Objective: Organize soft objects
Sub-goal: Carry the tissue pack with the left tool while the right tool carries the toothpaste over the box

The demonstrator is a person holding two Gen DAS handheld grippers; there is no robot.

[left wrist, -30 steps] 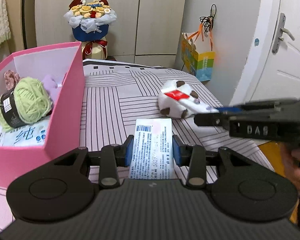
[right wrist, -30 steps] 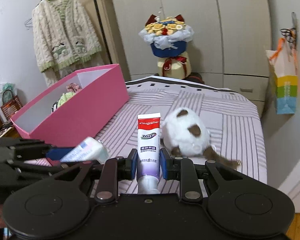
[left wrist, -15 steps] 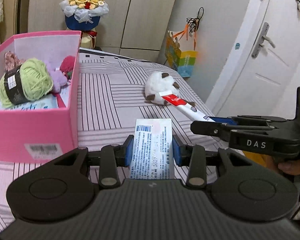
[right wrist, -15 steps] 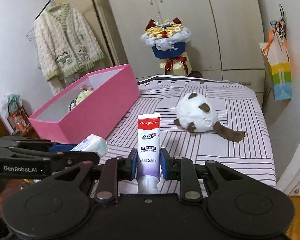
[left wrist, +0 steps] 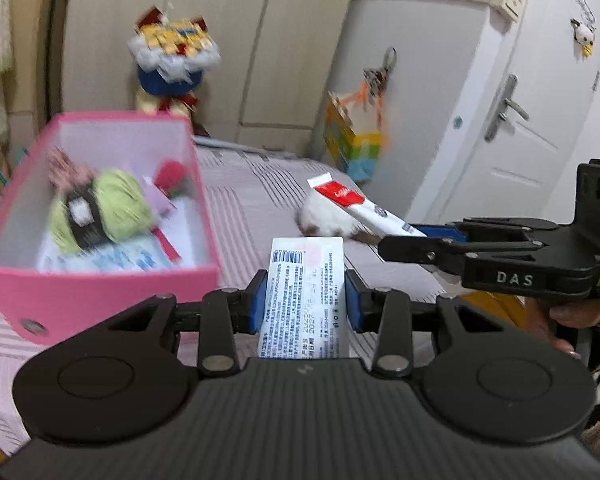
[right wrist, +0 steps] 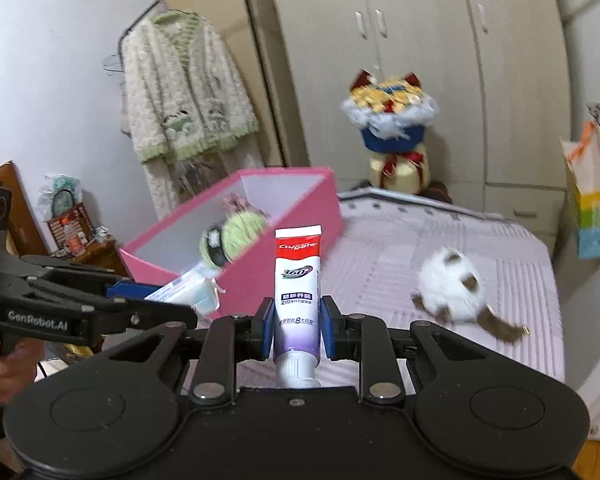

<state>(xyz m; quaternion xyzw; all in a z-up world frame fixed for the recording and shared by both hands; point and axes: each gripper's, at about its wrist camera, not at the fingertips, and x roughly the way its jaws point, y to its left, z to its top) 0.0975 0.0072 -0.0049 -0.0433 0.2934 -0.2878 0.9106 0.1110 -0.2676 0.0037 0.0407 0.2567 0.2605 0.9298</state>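
My left gripper [left wrist: 305,294] is shut on a white tissue pack [left wrist: 305,280] with printed text, held just right of the pink box [left wrist: 100,284]. My right gripper [right wrist: 296,322] is shut on a Colgate toothpaste tube [right wrist: 297,276], held upright above the bed. The right gripper also shows in the left wrist view [left wrist: 420,240] with the tube [left wrist: 352,202]. The box [right wrist: 292,216] holds green yarn [left wrist: 100,208], a red soft item [left wrist: 172,176] and a flat pack. A white-and-brown plush toy [right wrist: 452,284] lies on the striped bed.
A bouquet [right wrist: 388,112] stands past the bed by the wardrobe. A colourful bag [right wrist: 592,208] hangs at the right. A knit cardigan [right wrist: 180,92] hangs at the left. A white door [left wrist: 532,120] is at the right. The striped bedspread [right wrist: 400,240] lies between box and plush.
Both grippers have risen and pulled back from the bed with their items still held. The box interior shows more from above and the plush looks farther away.
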